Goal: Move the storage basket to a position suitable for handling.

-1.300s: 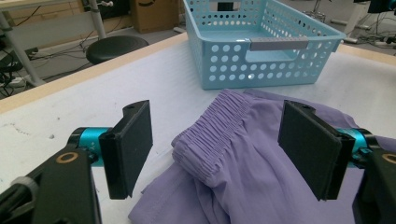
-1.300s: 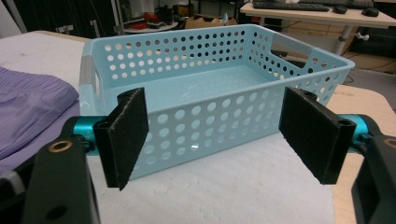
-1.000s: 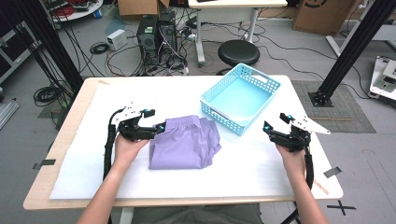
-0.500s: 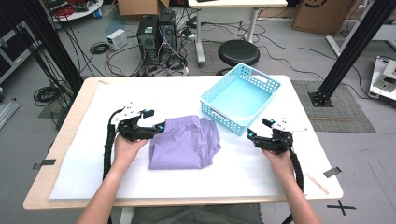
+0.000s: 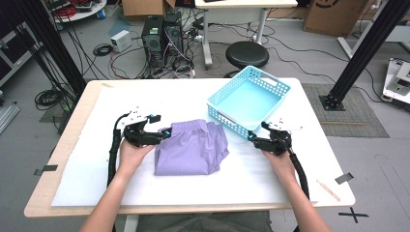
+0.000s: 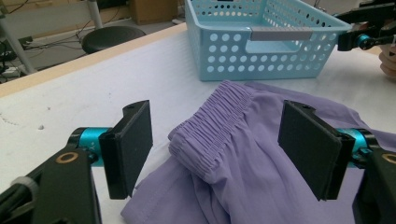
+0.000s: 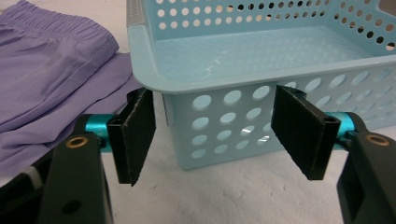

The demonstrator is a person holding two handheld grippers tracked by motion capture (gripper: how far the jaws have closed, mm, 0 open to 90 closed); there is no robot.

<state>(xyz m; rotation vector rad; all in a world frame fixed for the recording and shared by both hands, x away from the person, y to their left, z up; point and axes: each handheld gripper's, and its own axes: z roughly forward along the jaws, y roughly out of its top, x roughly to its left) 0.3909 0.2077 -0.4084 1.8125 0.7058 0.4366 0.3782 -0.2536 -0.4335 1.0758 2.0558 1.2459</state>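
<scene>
Finding: the main risk lies with the right gripper [image 5: 255, 138]. Its jaws have just been narrowing but stand well apart with nothing gripped, and they point at the near corner of the blue basket [image 5: 249, 99]. In the right gripper view the basket wall [image 7: 243, 126] sits just beyond the pads [image 7: 136, 135]. If this hand pushes on toward the cloth, a jaw may strike the light plastic wall, slide the basket across the table [image 5: 309, 159], or close on the rim instead of fabric.

Second risk: the left gripper [image 5: 164, 134] is wide open, holding nothing, over the elastic waistband [image 6: 210, 126] of the purple shorts [image 5: 191, 147]. The band is bunched and doubled; a shallow pinch would likely catch one layer only and let the garment unfold or slip on lifting.

Location: the shorts lie crumpled at mid-table, left of the basket, a fold reaching close to its near-left wall.

Pose: both forearms enter from the near edge. The left gripper is held low and level, pointing right at the garment's far-left corner. The right gripper points left, low over the table.
</scene>
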